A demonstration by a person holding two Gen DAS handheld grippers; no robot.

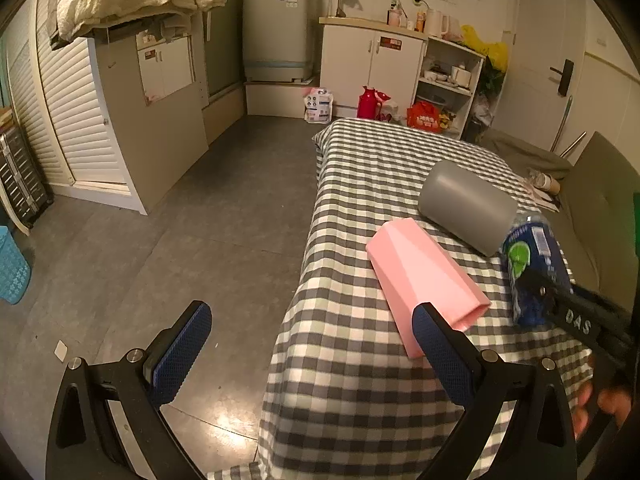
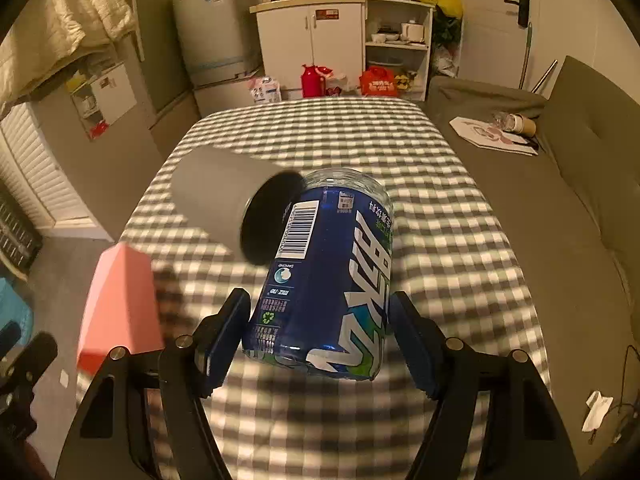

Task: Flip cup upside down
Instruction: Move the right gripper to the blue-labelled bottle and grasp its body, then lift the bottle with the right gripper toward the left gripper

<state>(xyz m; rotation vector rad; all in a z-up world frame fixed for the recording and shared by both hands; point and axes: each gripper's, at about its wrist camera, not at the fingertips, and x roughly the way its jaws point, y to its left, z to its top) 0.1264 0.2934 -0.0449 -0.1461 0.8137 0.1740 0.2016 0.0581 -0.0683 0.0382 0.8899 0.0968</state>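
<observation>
While the right tongs [image 2: 318, 334] clamp a blue-labelled clear plastic bottle [image 2: 328, 276] between their two dark pads, the left tongs [image 1: 310, 354] stand wide open with nothing between them. The bottle lies roughly along the right tongs' fingers, its clear ribbed end pointing away from them, and the pads press on both sides of its label. From the left wrist view the same bottle [image 1: 528, 272] appears at the far right, gripped by the other tool.

Just beyond and to the left of the right tongs lies a grey cylindrical plastic cup [image 2: 236, 210], on its side, its dark open mouth turned toward the bottle and touching or nearly touching it; I cannot tell which. In the left wrist view this grey cup [image 1: 466, 212] lies ahead and to the right of the left tongs, closed base pointing away from the bottle.

A pink faceted plastic cup [image 1: 424, 286] also lies on its side, directly ahead of the left tongs' right finger [image 1: 440, 352], which overlaps its near open end in the picture; whether they touch is unclear. From the right wrist view the pink cup [image 2: 120, 308] sits to the left of the right tongs.

Both cups rest on a desk covered with a grey-and-white checked cloth [image 2: 440, 208], which drapes over the desk's edge below the left tongs.
</observation>
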